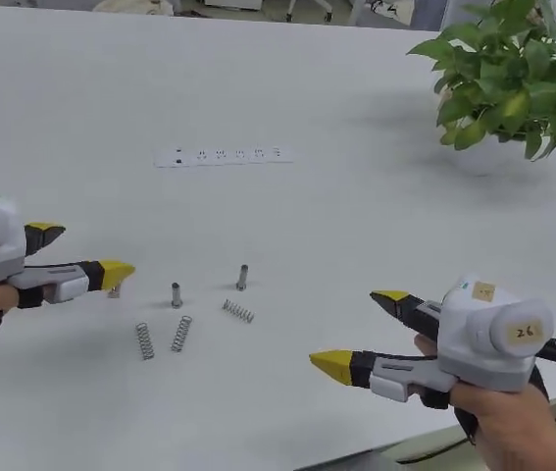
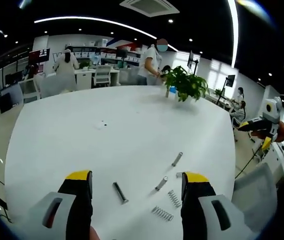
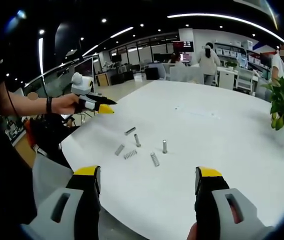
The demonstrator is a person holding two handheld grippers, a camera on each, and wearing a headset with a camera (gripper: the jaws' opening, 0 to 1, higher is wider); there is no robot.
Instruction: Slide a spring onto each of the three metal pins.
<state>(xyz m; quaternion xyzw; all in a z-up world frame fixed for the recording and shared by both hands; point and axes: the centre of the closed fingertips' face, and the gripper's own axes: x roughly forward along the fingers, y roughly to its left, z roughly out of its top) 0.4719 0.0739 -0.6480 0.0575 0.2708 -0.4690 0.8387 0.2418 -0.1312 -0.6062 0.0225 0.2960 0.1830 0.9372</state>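
While both jaws are standing open and empty, my left gripper [image 1: 91, 253] and right gripper [image 1: 354, 329] are flanking the springs [image 1: 180, 333] and pins [image 1: 176, 294] toward the near edge of the table [image 1: 356, 216]. One pin is possibly lying flat. I am recommending a light mid-coil pinch, aligned over an upright pin.

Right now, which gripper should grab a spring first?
Probably the left gripper: its open jaws sit nearer the springs, which lie just ahead between them. The right gripper hangs farther off.
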